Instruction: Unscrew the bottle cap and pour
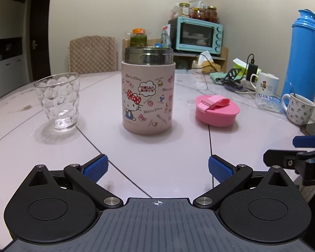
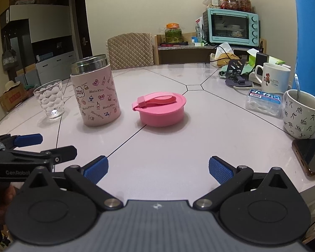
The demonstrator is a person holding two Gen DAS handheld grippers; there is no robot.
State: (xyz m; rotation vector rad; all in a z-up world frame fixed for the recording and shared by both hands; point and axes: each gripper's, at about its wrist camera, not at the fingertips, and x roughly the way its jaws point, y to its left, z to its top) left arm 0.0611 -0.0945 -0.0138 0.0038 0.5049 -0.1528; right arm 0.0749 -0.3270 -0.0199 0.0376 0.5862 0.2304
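cap [image 2: 160, 108] is already off on the counter [image 2: 199, 142] and both hand-held grippers, left [image 1: 156, 168] and right [image 2: 158, 168], sit spread and empty, so grabbing the smooth open bottle [image 1: 148, 92] carelessly could tip it toward the glass [image 1: 57, 103]

A plain cream-coloured wall [image 2: 157, 4] closes the back of a dim, warmly lit room. A pale glossy table [image 2: 178, 147] with thin dark seams fills the foreground. Behind it stands a chair with a beige quilted backrest [image 2: 129, 49]. To the right, a low wooden shelf unit [image 2: 178, 52] carries a mint-green toaster oven [image 2: 233, 26], with glass jars of preserved food [image 2: 229, 2] on top. At the left, a dark wooden door [image 2: 82, 27] sits beside a grey and white cabinet [image 2: 50, 42].
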